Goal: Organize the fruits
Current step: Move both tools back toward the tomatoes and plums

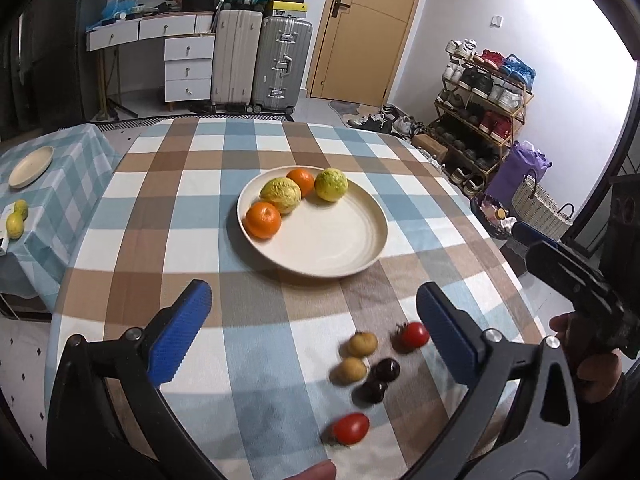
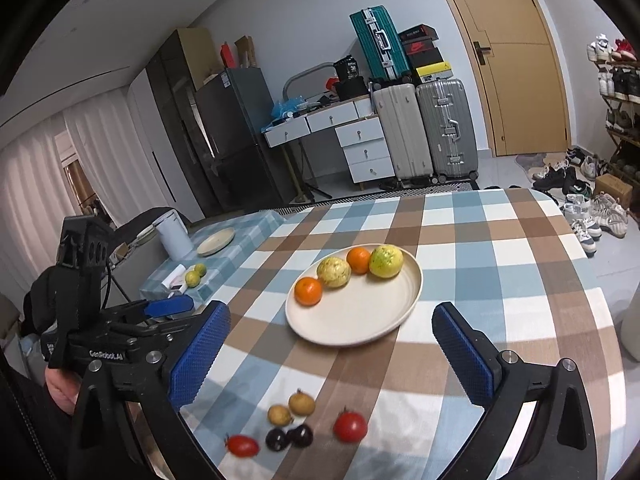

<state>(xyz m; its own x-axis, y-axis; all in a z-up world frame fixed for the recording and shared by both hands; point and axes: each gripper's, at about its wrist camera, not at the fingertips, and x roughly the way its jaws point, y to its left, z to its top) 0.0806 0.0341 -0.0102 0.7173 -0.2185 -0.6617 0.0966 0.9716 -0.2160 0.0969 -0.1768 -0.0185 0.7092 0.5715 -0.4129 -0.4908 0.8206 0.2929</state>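
A cream plate (image 1: 340, 240) (image 2: 360, 316) in the middle of the checked table holds two oranges (image 1: 263, 220) (image 2: 308, 291) and two yellow-green citrus fruits (image 1: 331, 184) (image 2: 385, 261) along its far rim. Near the front edge lie small fruits: two cherry tomatoes (image 1: 351, 428) (image 2: 350, 425), two brown longans (image 1: 362, 344) (image 2: 301, 403) and two dark cherries (image 1: 387, 369) (image 2: 300, 435). My left gripper (image 1: 314, 334) is open and empty above the table, left of the small fruits. My right gripper (image 2: 332, 354) is open and empty above them.
A side table to the left carries a second cream plate (image 1: 31, 167) (image 2: 216, 242), two green-yellow fruits (image 1: 16, 218) (image 2: 196, 274) and a white kettle (image 2: 174, 236). Suitcases, a drawer unit, a door and a shoe rack (image 1: 484, 108) stand beyond the table.
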